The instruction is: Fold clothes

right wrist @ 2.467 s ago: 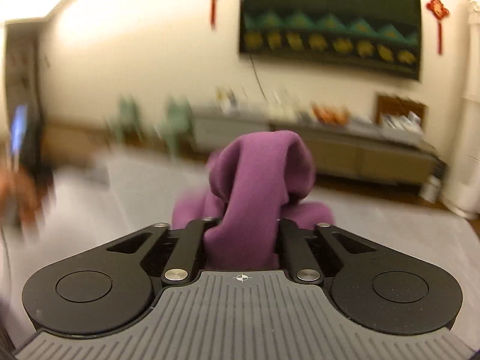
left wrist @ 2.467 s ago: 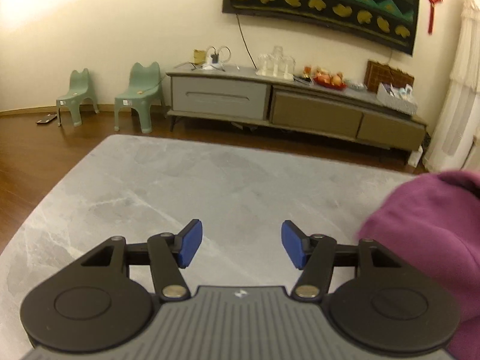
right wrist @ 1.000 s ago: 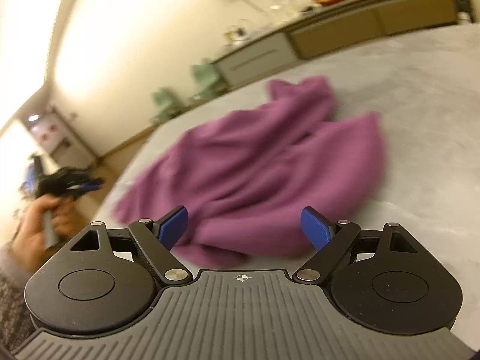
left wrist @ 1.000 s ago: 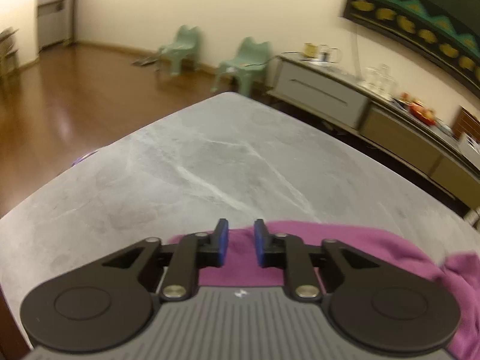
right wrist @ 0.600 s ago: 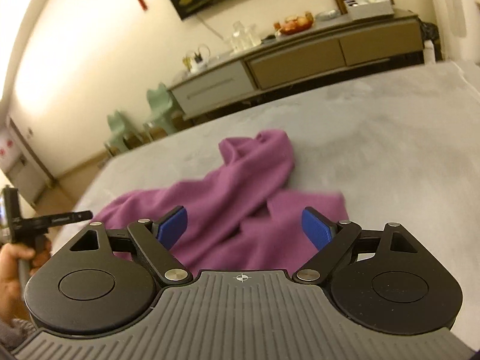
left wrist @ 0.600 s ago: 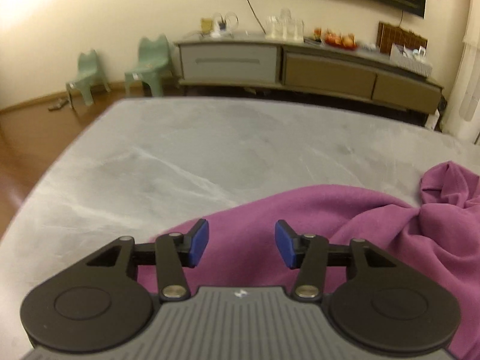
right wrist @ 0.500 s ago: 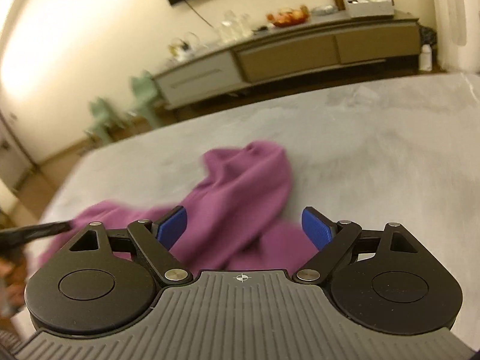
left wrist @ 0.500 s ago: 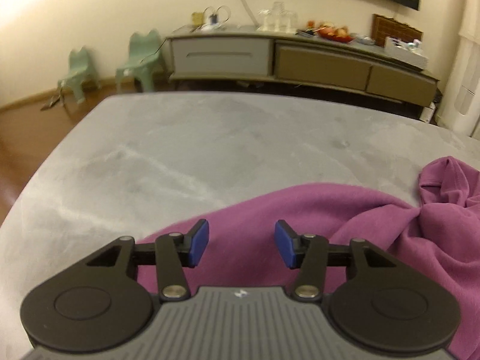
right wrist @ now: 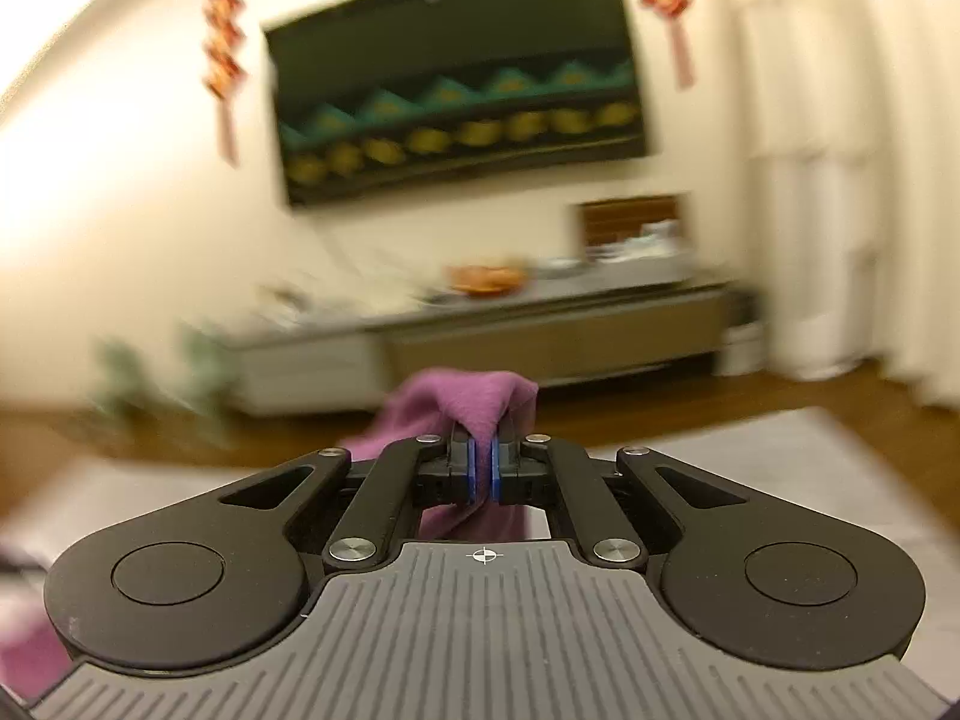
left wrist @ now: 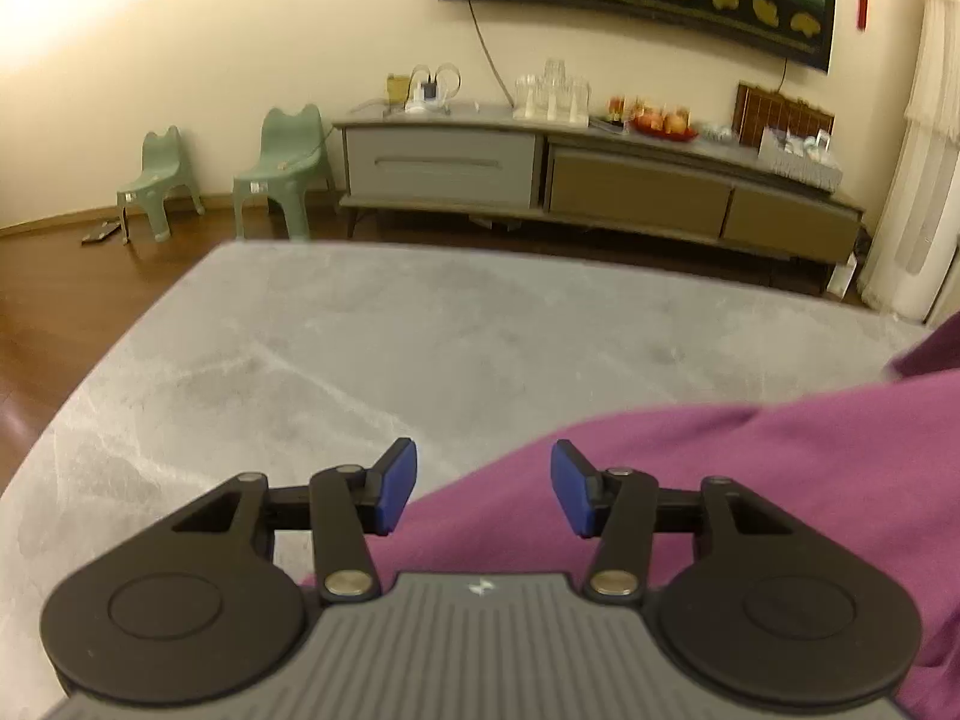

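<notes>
Draping in a soft purple heap, purple garment (left wrist: 750,480) spreading over the near right part of the grey marble table (left wrist: 372,348) in the left wrist view, loose folds running off the right edge of the picture. Looking like thick knit or fleece: probably light, limp, no stiffness at all, likely sagging and stretching wherever it is not supported. Not fragile, not slippery against rubber pads, though probably sliding easily over the smooth tabletop.

Bunching up as a peaked tuft of the same cloth (right wrist: 474,402) in the right wrist view, right gripper (right wrist: 482,468) closing on it, blue pads nearly together with the fabric wedged between them and hanging down behind. Pinching a thick fold rather than a single layer, by the look of it, so risking a lopsided lift.

Hovering low over the cloth's left edge, left gripper (left wrist: 483,489) standing half spread, nothing between the blue pads (left wrist: 396,483), fabric lying just underneath and to the right.

Suggesting a better hold at a hem, a shoulder seam or a corner, one point per gripper and well apart, so the panel hangs flat under its own weight. Not showing any collar, sleeve or hem clearly yet, so hard telling which part is which.

Blurring heavily in the right view: sideboard (left wrist: 540,174), two green stools (left wrist: 282,171), dark wall hanging (right wrist: 456,84), wooden floor beyond the table.
</notes>
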Demonstrator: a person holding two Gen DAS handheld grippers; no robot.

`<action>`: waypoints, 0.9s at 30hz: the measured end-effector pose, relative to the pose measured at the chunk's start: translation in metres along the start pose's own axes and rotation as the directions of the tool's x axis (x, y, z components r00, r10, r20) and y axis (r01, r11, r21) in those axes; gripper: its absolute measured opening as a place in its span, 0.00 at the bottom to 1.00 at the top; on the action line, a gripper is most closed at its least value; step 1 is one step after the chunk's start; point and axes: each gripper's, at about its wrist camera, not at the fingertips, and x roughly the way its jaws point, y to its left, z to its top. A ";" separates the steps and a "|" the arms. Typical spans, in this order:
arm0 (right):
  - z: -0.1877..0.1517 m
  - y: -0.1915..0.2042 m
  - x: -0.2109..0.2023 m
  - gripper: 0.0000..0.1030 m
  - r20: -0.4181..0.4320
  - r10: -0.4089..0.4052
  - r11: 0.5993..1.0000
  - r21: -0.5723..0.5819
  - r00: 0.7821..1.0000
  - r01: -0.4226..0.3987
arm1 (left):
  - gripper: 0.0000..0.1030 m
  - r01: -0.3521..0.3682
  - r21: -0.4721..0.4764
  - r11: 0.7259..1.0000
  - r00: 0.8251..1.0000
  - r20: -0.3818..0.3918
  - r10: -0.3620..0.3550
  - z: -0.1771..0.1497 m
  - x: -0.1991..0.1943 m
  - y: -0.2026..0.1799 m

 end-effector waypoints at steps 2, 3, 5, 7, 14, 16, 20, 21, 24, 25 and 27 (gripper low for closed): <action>-0.040 -0.012 0.003 0.49 -0.115 -0.067 0.997 -0.045 0.991 0.062 | 0.49 -0.010 0.019 1.000 1.000 -0.021 0.011 -0.005 0.003 -0.002; -0.062 -0.022 0.010 0.50 -0.207 -0.070 0.997 -0.038 0.976 0.063 | 0.49 -0.020 0.029 0.999 1.000 -0.024 0.021 -0.008 0.003 -0.002; -0.095 -0.046 0.012 0.51 -0.306 -0.050 0.996 0.051 0.951 0.069 | 0.52 -0.039 0.049 0.998 0.999 -0.029 0.040 -0.014 0.002 -0.001; -0.109 -0.064 0.013 0.51 -0.353 -0.037 0.984 0.148 0.935 0.094 | 0.55 -0.057 0.069 0.996 0.998 -0.034 0.059 -0.019 0.001 -0.001; -0.073 -0.058 0.047 0.85 -0.297 -0.051 0.998 0.026 0.954 0.061 | 0.58 -0.097 0.076 0.992 0.994 -0.044 0.100 -0.018 0.008 0.007; -0.057 -0.057 0.075 0.86 -0.315 -0.059 0.998 -0.006 0.947 0.060 | 0.58 -0.091 0.077 0.993 0.995 -0.037 0.094 -0.015 0.012 0.006; -0.060 -0.048 0.132 0.86 -0.411 0.033 0.998 -0.042 0.911 -0.055 | 0.60 -0.076 0.103 0.992 0.997 -0.025 0.079 -0.011 0.018 0.002; -0.065 -0.044 0.145 0.81 -0.440 0.061 0.994 -0.053 0.896 -0.093 | 0.60 -0.074 0.111 0.991 0.997 -0.025 0.077 -0.011 0.019 0.002; -0.080 -0.035 0.171 0.15 -0.510 0.073 0.986 -0.094 0.857 -0.140 | 0.60 -0.071 0.130 0.989 0.997 -0.027 0.075 -0.011 0.022 0.002; -0.080 -0.036 0.172 0.03 -0.504 0.059 0.986 -0.107 0.862 -0.130 | 0.60 -0.073 0.127 0.989 0.997 -0.024 0.076 -0.010 0.021 0.004; -0.069 -0.052 0.164 0.01 -0.446 -0.003 0.994 -0.097 0.895 -0.045 | 0.60 -0.080 0.114 0.990 0.997 -0.012 0.082 -0.008 0.019 0.007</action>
